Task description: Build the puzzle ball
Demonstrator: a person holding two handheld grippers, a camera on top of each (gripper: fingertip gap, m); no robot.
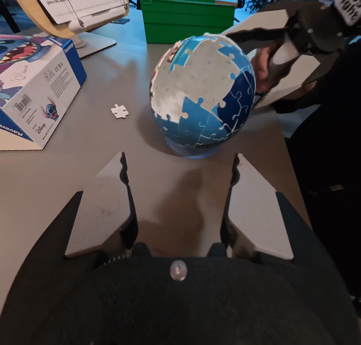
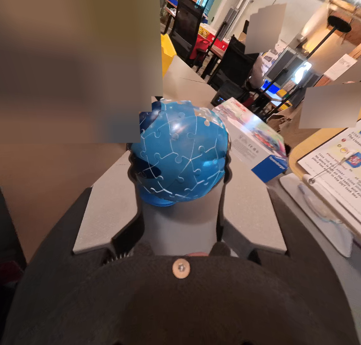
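The puzzle ball (image 1: 203, 89) is blue and partly built, and a large gap shows its white inside. It sits tilted on a blue ring stand (image 1: 187, 152) on the grey table. My right gripper (image 1: 240, 70) comes in from the right with one finger at the ball's top and the other at its lower right side. In the right wrist view the ball (image 2: 175, 140) fills the space between the fingers of my right gripper (image 2: 178, 159). My left gripper (image 1: 180, 156) is open and empty, just in front of the stand. One loose piece (image 1: 119, 111) lies white side up, left of the ball.
The puzzle's box (image 1: 39, 85) stands at the left and also shows in the right wrist view (image 2: 254, 140). A green bin (image 1: 185, 17) is behind the ball. An instruction sheet on a stand (image 1: 78, 7) is at the back left. The table's edge (image 1: 289, 140) runs close on the right. My left tips are roughly 15 cm from the loose piece (image 1: 119, 111).
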